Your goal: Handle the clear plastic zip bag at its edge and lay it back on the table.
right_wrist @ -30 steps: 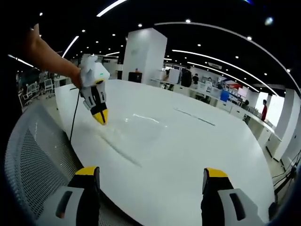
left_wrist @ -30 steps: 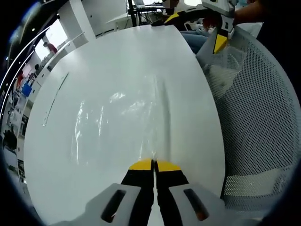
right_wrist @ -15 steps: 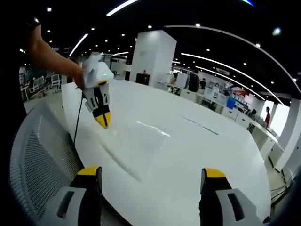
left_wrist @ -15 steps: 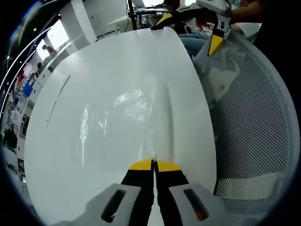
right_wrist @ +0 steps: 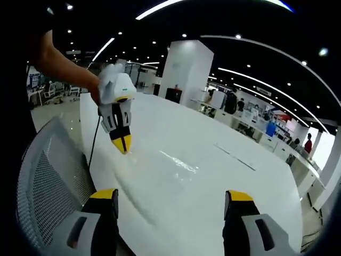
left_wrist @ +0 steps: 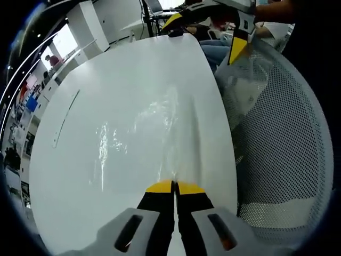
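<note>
The clear plastic zip bag (left_wrist: 139,128) lies crinkled and glinting on the white table (left_wrist: 106,69). One edge of it rises into my left gripper (left_wrist: 173,186), which is shut on that edge. From the right gripper view, the left gripper (right_wrist: 123,146) is held by a hand just above the table, and the bag (right_wrist: 162,173) slopes down from its yellow tips. My right gripper (right_wrist: 171,195) stands open near the table's edge with nothing between its fingers. The left gripper view shows the right gripper (left_wrist: 205,33) wide open at the far side.
A grey mesh chair (left_wrist: 282,133) stands against the table's edge beside both grippers, and it is also in the right gripper view as the chair (right_wrist: 48,176). A thin seam (right_wrist: 237,156) runs across the tabletop. Behind is an office hall with desks and people far off.
The left gripper has stayed shut on the bag's edge, and the bag's creases have shifted a little on the table. The right gripper is still open and has drifted slightly nearer the left one.
</note>
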Available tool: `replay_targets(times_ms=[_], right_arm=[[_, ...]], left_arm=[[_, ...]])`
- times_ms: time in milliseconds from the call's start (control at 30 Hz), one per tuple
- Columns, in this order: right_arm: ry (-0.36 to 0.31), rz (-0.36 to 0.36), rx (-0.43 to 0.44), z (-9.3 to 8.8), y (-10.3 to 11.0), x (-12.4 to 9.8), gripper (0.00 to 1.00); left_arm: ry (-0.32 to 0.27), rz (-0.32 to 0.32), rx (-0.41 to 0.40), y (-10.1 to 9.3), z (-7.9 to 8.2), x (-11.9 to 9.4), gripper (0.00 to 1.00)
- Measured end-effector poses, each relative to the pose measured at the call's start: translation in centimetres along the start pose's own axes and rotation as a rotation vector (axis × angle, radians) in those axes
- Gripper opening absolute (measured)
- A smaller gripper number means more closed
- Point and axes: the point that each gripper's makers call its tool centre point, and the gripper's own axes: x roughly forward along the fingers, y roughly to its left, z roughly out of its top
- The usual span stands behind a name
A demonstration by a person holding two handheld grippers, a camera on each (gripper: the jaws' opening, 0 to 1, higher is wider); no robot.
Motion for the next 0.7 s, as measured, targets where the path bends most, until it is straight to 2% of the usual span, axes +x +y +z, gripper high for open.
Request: replay_targets(times_ms=[433, 700], right_arm=[[-0.001, 0.069, -0.062, 1.2, 0.9, 1.6, 0.76], [0.016, 0.114, -0.084, 1.1, 1.6, 2.4, 0.75]], left_arm=[[-0.009, 0.003, 0.002, -0.3, 0.9, -0.7, 0.0], [-0.016, 0.001, 0.004, -0.3, 1.3, -0.8, 0.0]])
